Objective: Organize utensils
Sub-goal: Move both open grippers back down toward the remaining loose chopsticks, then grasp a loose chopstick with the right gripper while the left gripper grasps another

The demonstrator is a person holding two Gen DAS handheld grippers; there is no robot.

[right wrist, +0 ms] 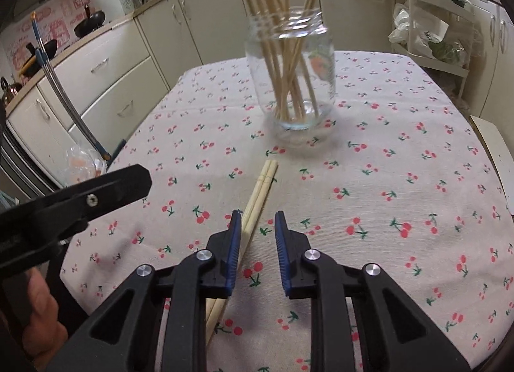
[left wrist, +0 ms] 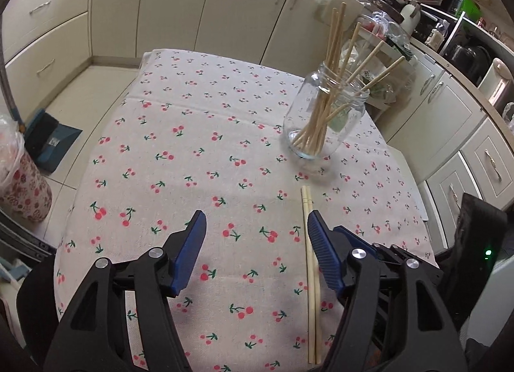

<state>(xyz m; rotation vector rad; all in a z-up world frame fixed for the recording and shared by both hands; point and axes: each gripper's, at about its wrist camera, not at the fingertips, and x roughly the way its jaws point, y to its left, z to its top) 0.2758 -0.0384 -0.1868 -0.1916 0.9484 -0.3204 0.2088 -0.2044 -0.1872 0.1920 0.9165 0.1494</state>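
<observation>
I see both sets of jaws gaping, holding nothing — left gripper (left wrist: 257,221) wide, right gripper (right wrist: 258,221) narrower. A chopstick pair (right wrist: 257,195) lies lower centre on the table (right wrist: 385,163), below the jar (right wrist: 290,73) of chopsticks.

Open left claw (left wrist: 257,227) beside chopstick pair (left wrist: 311,263); jar (left wrist: 324,115) beyond.

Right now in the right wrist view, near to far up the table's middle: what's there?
right gripper → pair of chopsticks lying flat on the cherry tablecloth → glass jar holding upright chopsticks → cream cabinets
</observation>
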